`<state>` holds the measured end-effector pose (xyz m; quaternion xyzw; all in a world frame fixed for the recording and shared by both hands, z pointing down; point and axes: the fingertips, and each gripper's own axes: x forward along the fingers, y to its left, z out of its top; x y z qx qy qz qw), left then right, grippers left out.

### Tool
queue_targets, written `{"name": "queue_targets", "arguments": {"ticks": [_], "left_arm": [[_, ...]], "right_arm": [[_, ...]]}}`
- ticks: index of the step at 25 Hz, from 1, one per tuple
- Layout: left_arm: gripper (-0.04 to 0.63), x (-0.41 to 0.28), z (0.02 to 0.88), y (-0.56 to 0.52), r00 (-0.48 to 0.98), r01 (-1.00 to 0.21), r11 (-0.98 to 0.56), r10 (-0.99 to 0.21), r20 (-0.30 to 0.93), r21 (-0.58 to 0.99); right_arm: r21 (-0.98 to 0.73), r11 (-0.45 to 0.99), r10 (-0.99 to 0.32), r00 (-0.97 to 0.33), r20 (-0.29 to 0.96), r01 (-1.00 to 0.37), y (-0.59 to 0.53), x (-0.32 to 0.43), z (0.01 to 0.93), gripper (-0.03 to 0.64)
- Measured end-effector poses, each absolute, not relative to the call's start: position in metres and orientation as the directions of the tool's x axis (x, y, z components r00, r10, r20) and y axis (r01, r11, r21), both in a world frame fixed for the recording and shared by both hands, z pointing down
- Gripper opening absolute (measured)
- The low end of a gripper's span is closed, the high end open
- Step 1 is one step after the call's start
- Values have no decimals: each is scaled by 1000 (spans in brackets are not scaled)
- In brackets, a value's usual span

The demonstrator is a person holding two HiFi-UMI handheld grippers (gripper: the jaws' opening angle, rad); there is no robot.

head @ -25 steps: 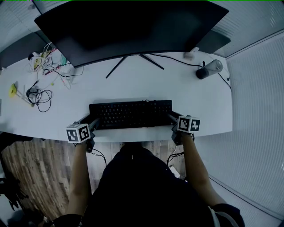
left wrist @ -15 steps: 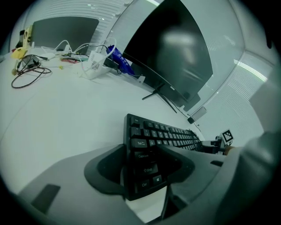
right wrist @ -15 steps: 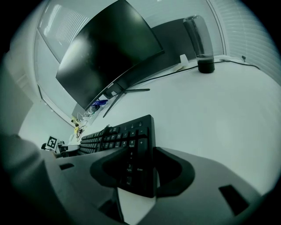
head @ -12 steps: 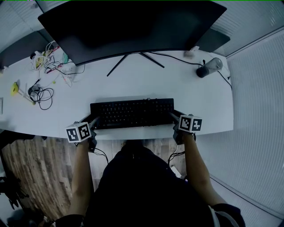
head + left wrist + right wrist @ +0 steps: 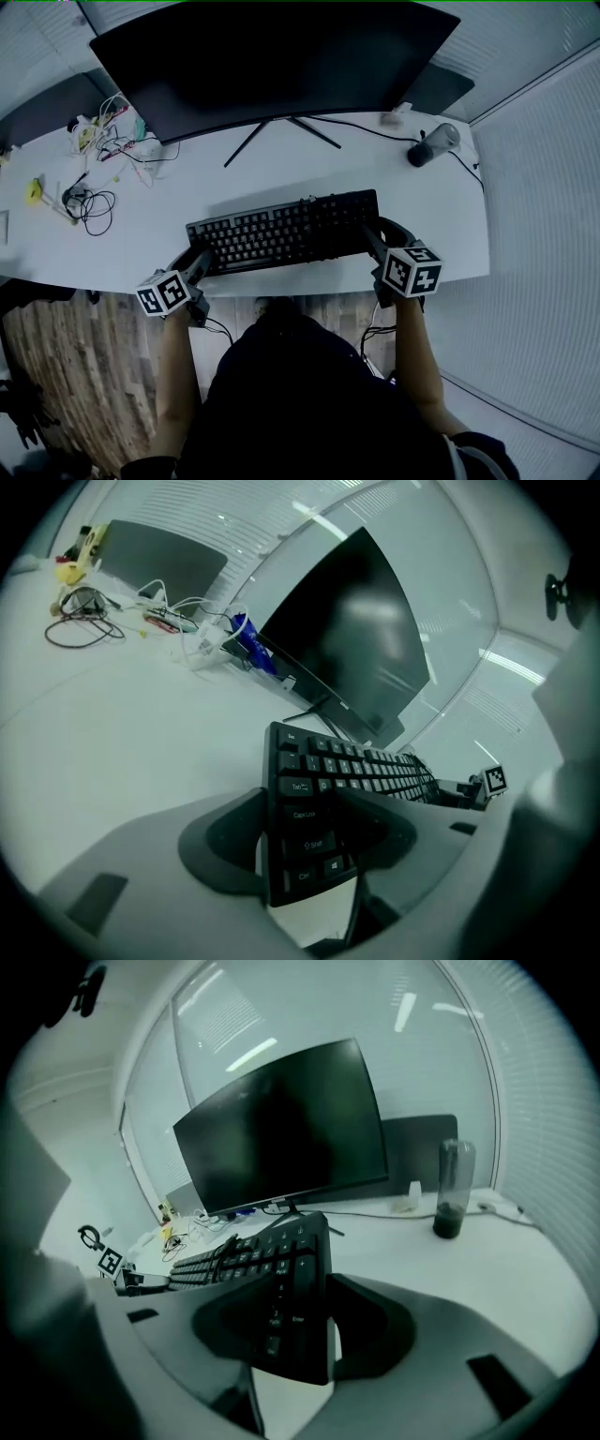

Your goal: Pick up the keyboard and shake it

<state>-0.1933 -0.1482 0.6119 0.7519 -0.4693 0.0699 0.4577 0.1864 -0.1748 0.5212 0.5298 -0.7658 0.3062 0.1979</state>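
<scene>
Your left gripper [image 5: 194, 264] and right gripper [image 5: 379, 240] jaws clamp the keyboard [image 5: 281, 234], which just tilted up off the desk [image 5: 309, 169]. Shake's next.

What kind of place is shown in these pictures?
Most likely an office workstation: a large monitor stands on a white desk, tangled cables lie to one side, and a black keyboard is in front.
</scene>
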Motion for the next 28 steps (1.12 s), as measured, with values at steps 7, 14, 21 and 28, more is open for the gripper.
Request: {"name": "queue_targets", "arguments": {"ticks": [7,14,21,28], "left_arm": [[245,-182,606,-147,592,-686,-144,-681,432,713],[242,-196,524,-169,484,-828,-254,-773,410,500],[239,-192,447,-171,398,-912,-315,-833,385,262],[239,-199,490,-155,409,-856,-219,-840,357,468]], "right_arm": [[-87,313,-777,-308,549,-946,-178,180,458,201],[-320,224,-813,-358,460,-921,-166,197,487,199],[-529,182,-826,-421,375,-829,-157,199,506,198],[-305,272,-839,-380,389,-913,-173,196,454,198]]}}
